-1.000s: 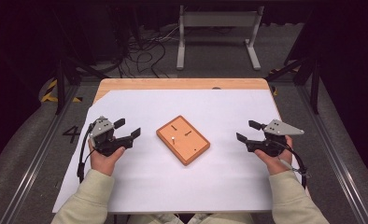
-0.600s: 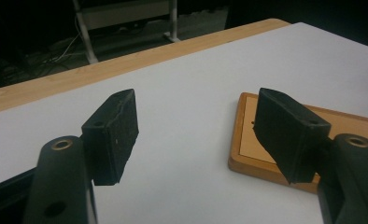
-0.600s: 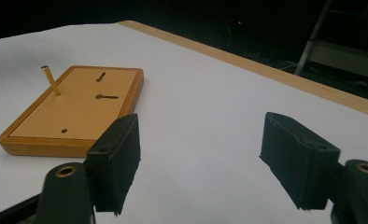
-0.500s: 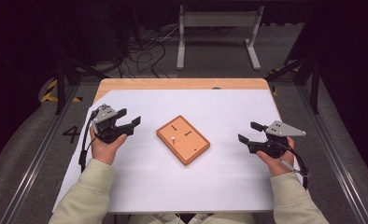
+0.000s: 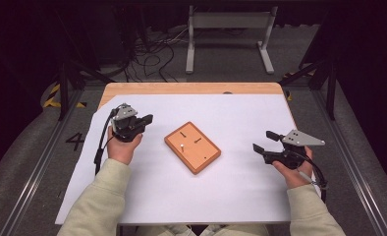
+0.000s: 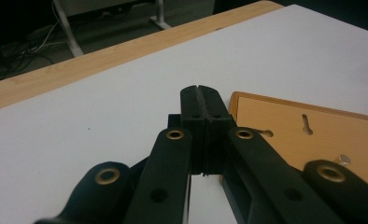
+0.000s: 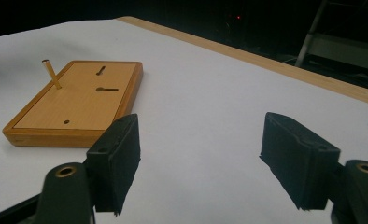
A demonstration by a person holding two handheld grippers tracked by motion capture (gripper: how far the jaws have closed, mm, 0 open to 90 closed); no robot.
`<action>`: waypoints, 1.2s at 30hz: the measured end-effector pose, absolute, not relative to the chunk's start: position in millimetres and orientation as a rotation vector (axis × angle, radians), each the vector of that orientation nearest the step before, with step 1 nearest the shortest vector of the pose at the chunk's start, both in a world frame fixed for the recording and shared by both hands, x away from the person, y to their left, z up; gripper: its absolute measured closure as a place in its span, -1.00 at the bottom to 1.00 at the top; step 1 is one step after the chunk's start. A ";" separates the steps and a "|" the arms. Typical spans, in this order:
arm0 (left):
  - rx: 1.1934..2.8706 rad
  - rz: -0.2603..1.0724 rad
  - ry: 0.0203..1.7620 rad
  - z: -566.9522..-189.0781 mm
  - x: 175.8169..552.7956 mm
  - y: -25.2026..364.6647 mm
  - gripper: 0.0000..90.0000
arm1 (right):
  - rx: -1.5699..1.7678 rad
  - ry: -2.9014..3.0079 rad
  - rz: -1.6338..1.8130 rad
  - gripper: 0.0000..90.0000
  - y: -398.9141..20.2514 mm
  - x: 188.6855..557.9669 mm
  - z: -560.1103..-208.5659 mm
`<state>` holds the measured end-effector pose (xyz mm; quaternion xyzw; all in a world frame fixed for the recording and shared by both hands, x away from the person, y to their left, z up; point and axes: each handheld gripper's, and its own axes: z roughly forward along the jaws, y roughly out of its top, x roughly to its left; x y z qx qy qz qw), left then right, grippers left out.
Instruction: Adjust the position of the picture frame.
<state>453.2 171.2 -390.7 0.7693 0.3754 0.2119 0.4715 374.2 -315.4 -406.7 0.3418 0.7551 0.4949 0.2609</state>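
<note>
Nothing is gripped yet, so I'd call this the very start. The wooden board [image 5: 192,147] lies flat mid-desk on the white sheet [image 5: 240,191], between the two hands and touched by neither.

Left tongs [image 5: 143,120]: pads pressed together with nothing between them, having just closed empty. They hang at the left of the board, tips aimed toward it; in the left gripper view [image 6: 201,100] the board's near-left corner sits just past the tips.

Right tongs [image 5: 267,141]: spread wide and empty, well right of the board, pointing left toward it [image 7: 198,156].

Board orientation: long axis diagonal, running far-left to near-right in the high view. Two keyhole slots [image 7: 106,88] sit toward the far end. A thin peg [image 7: 51,74] stands near the middle, leaning a bit off vertical.

Still to do, by my read: everything, meaning approach, contact and whatever gets done with the peg or board.
</note>
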 end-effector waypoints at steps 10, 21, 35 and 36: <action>1.955 0.445 0.967 -415.9 476.7 159.6 1.00 | 0.940 2.065 1.328 -0.36 -317.2 370.1 -410.5; 2.028 0.353 0.975 -440.3 493.8 148.3 1.00 | 0.965 2.099 1.338 -0.34 -320.7 362.8 -412.6; 2.144 0.221 0.943 -455.9 503.8 133.7 1.00 | 0.972 2.100 1.338 -0.34 -325.3 355.0 -412.4; 2.148 0.209 0.942 -456.5 503.6 133.0 1.00 | 0.969 2.099 1.338 -0.34 -325.0 355.1 -412.4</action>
